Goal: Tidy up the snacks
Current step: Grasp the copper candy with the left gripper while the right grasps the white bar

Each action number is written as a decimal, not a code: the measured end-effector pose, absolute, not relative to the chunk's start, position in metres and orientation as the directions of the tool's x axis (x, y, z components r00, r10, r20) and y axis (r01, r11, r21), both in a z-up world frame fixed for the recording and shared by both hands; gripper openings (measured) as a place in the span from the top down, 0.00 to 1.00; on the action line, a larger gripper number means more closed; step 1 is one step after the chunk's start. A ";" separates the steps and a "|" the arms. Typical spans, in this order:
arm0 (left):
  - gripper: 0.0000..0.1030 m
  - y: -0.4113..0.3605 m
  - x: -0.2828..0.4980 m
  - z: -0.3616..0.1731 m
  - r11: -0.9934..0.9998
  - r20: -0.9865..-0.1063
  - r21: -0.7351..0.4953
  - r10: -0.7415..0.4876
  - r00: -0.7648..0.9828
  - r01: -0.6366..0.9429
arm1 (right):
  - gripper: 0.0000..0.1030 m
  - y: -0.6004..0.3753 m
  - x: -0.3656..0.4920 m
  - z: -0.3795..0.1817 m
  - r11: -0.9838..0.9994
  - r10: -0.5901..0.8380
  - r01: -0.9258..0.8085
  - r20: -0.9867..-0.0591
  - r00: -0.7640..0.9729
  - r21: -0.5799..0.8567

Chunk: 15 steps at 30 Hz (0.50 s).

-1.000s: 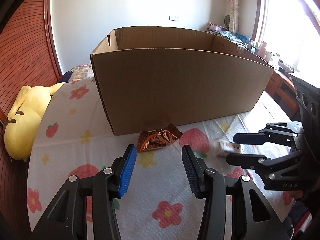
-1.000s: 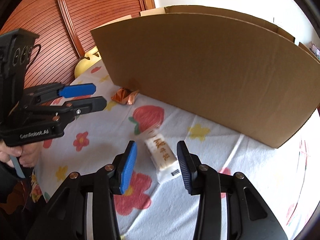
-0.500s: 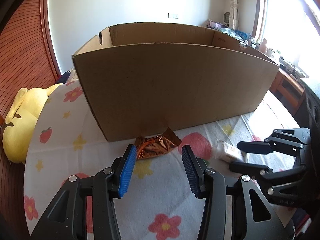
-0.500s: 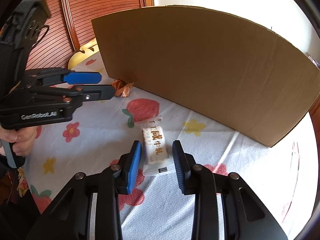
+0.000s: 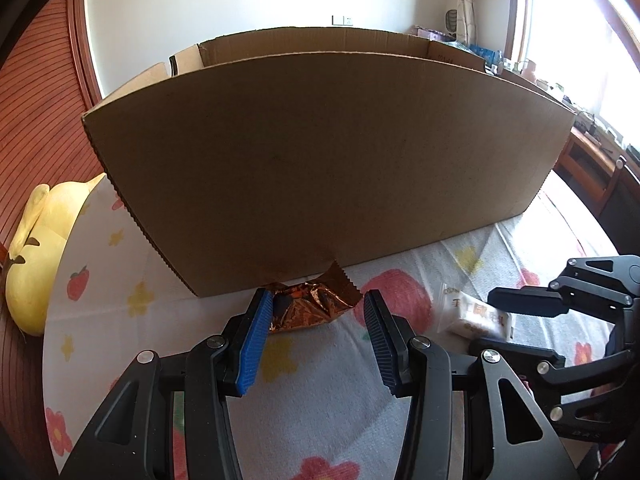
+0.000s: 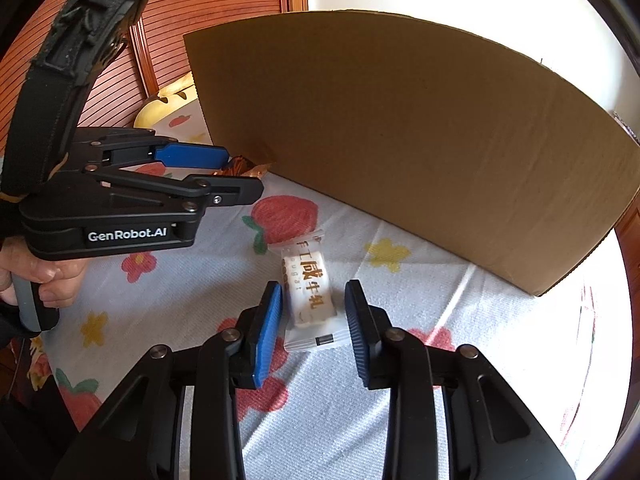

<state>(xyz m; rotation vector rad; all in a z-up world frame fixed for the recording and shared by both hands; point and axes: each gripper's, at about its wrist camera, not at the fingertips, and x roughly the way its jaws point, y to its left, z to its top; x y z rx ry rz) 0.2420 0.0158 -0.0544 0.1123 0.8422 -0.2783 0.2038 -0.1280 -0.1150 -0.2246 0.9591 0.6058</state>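
Since the earlier frames, the left gripper [image 5: 316, 320] has been brought up to the copper foil snack [image 5: 310, 308]; the pads are now seen on either side of it, jaws wide, left pad just beside the wrapper, nothing gripped. The right gripper [image 6: 312, 312] has been lowered around the white nougat packet [image 6: 308, 292]; its jaws have narrowed since a second ago but remain apart from the packet on both sides.

Left to right on the flowered cloth [image 5: 320, 400]: a yellow plush toy [image 5: 36, 252] at the edge, the foil snack lying against the foot of the cardboard box [image 5: 320, 160], then the nougat packet [image 5: 476, 316]. The box wall stands directly behind both snacks.

Only the left view shows the box's open top; only the right view shows the hand [image 6: 36, 276] holding the left gripper [image 6: 244, 176] and the packet's printed face.
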 end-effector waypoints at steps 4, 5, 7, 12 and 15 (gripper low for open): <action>0.52 0.013 0.244 -0.058 0.960 -0.748 0.001 -0.185 0.637 0.281 | 0.67 -0.129 0.204 -0.115 0.814 0.385 -0.575 -0.820 0.424 0.084; 0.52 0.012 0.244 -0.059 0.960 -0.749 0.003 -0.183 0.637 0.279 | 0.67 -0.129 0.204 -0.115 0.814 0.386 -0.575 -0.820 0.424 0.086; 0.52 0.012 0.246 -0.062 0.961 -0.751 0.007 -0.177 0.636 0.275 | 0.67 -0.129 0.203 -0.115 0.814 0.387 -0.575 -0.819 0.424 0.087; 0.52 0.013 0.250 -0.066 0.964 -0.760 -0.016 -0.185 0.623 0.267 | 0.67 -0.130 0.203 -0.115 0.814 0.390 -0.574 -0.817 0.424 0.090; 0.60 0.018 0.254 -0.068 0.964 -0.758 -0.024 -0.191 0.624 0.265 | 0.67 -0.131 0.203 -0.115 0.814 0.388 -0.574 -0.818 0.425 0.088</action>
